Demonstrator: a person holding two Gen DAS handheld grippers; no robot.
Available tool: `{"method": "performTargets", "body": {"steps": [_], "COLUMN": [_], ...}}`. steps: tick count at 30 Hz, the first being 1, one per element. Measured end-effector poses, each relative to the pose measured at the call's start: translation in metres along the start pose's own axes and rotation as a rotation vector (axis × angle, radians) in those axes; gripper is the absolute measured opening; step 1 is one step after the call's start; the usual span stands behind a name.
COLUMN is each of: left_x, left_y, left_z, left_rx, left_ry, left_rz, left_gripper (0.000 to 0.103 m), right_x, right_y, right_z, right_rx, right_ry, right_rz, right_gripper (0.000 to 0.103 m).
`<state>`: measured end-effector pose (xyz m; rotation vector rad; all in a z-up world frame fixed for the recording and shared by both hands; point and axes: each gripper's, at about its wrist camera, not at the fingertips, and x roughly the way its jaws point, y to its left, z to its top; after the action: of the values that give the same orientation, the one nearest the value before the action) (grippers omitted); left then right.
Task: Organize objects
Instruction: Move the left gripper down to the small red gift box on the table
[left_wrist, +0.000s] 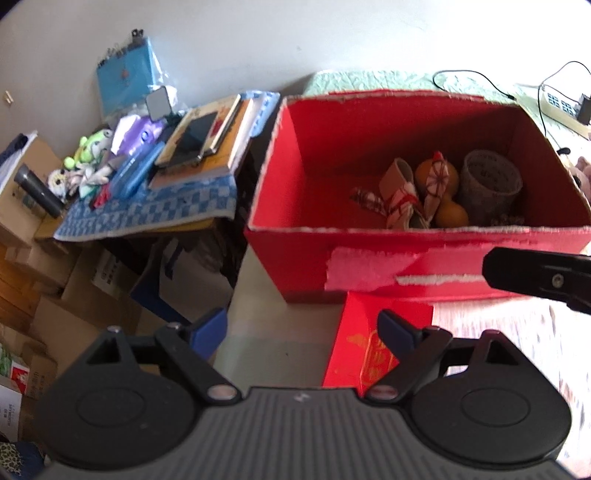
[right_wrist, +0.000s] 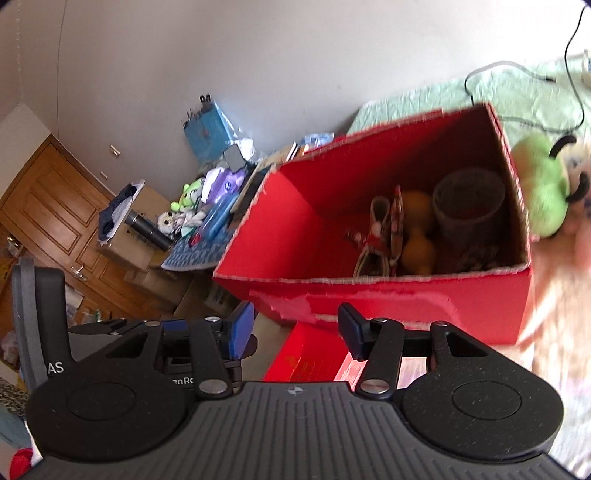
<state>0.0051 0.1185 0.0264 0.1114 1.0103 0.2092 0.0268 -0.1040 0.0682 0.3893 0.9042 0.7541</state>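
Note:
An open red cardboard box stands on the bed. Inside it are a grey felt cup, an orange gourd and some red-and-white wrapped bundles. A flat red packet with gold print lies just in front of the box. My left gripper hovers open over the packet's left edge, nothing between its blue pads. My right gripper is open too, above the same packet, and empty. Its black finger shows at the right of the left wrist view.
Left of the box is a side table with a blue checked cloth, books, small plush toys and a dark flask. Cardboard boxes crowd the floor. A green plush and a power strip sit beyond the box.

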Motion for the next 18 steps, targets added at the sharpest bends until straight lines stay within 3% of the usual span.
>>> {"method": "performTargets", "body": {"steps": [6,13,18], "left_x": [0.012,0.029,0.04], "left_y": [0.002,-0.001,-0.008], "left_z": [-0.014,-0.027,-0.033], "left_rx": [0.04,0.048,0.068], "left_ry": [0.029,0.088,0.112], "left_rz": [-0.074,-0.262,-0.297], "left_gripper": [0.095,0.096,0.096], "right_x": [0.018,0.036,0.046], "right_y": [-0.013,-0.027,-0.028], "right_z": [-0.009,-0.019,-0.026], "right_rx": [0.061,0.148,0.176], "right_ry": [0.094,0.197,0.249], "right_rz": [-0.017,-0.035,-0.047], "right_gripper": [0.055,0.055,0.055]}}
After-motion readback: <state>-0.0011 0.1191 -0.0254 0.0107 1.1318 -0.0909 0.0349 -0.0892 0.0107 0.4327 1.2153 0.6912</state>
